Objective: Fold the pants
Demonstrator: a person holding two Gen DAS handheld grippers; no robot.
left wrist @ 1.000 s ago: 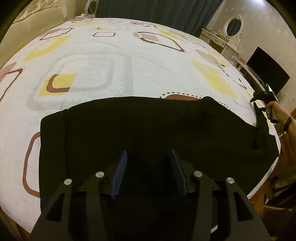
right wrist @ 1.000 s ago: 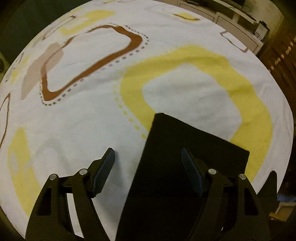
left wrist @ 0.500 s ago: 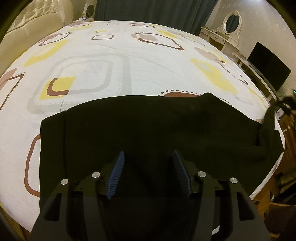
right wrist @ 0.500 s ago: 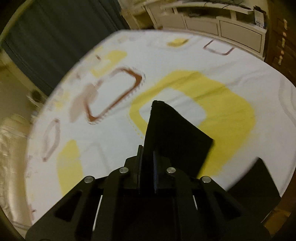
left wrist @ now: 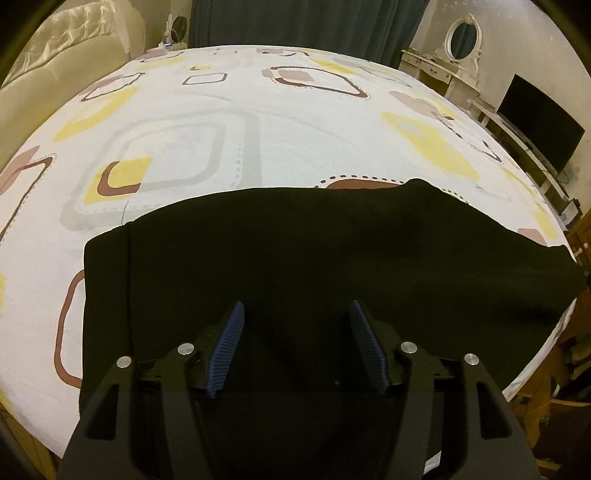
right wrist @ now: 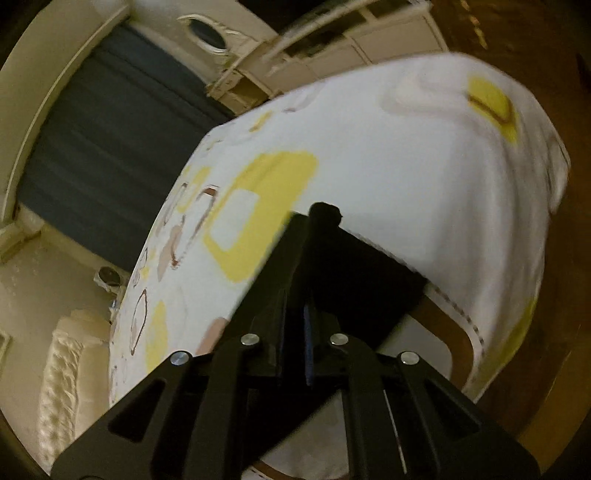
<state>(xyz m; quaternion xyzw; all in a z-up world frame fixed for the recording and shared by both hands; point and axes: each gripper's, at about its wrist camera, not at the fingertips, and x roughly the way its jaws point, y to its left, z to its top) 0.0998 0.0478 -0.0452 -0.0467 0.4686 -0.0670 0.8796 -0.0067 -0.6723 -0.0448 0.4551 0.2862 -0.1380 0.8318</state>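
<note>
The black pants (left wrist: 295,258) lie flat across the near part of the bed, their waist end at the left and their leg end at the right edge. My left gripper (left wrist: 295,343) is open just above the pants' near middle, its blue pads (left wrist: 227,350) apart and holding nothing. My right gripper (right wrist: 295,295) is shut on the pants' leg end (right wrist: 351,266) and holds it lifted off the bed, tilted in a blurred view. The right gripper itself does not show in the left wrist view.
The bed (left wrist: 258,122) has a white cover with yellow, brown and grey squares. A headboard (left wrist: 55,66) stands at the far left, dark curtains (left wrist: 295,22) behind. A dresser with oval mirror (left wrist: 461,40) and a TV (left wrist: 539,122) stand at the right.
My right gripper closed on the pants' leg end and has lifted and swung it up off the bed. My left gripper has stayed open over the pants, rising slightly.
</note>
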